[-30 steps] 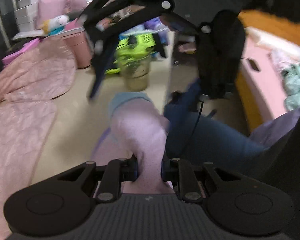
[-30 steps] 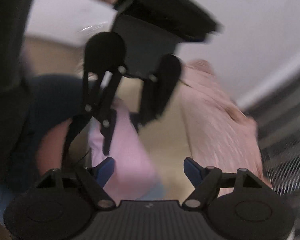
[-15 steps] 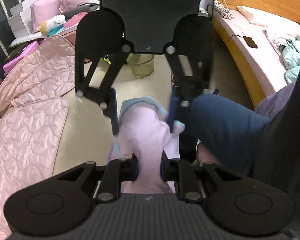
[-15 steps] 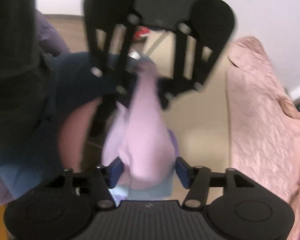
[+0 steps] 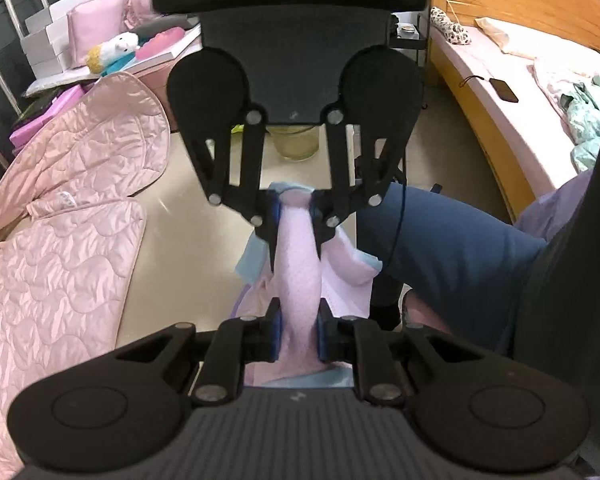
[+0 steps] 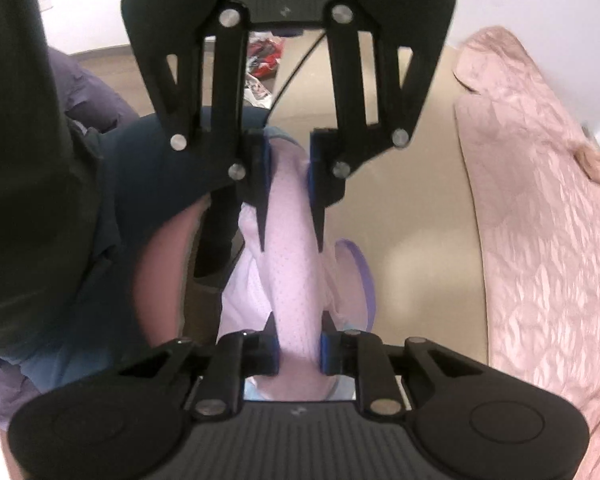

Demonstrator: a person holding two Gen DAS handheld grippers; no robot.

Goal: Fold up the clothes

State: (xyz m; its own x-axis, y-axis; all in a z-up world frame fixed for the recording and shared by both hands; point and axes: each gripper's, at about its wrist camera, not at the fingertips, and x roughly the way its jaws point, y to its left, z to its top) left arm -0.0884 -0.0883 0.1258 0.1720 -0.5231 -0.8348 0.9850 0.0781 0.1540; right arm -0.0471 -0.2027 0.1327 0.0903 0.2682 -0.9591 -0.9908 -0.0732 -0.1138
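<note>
Since half a second ago the right gripper (image 5: 294, 220) has been closed onto the pale pink, dotted, blue-trimmed garment (image 5: 300, 280), apparently stretched taut, with the left gripper (image 5: 298, 334) clamped opposite.

So both grippers face each other with the garment (image 5: 300, 276) stretched between them: the left gripper (image 5: 298, 328) has one end pinched between its fingers, the right gripper (image 5: 296, 216) clamps the far end straight ahead. Rest of the cloth hangs below. Quilted blanket (image 5: 72, 216) is spread on the floor (image 5: 188, 216) to the left, the person's leg (image 5: 452, 248) just right, bed (image 5: 500, 92) farther right with a phone (image 5: 505, 90) on it. Jar (image 5: 296, 144) sits behind the right gripper.
</note>
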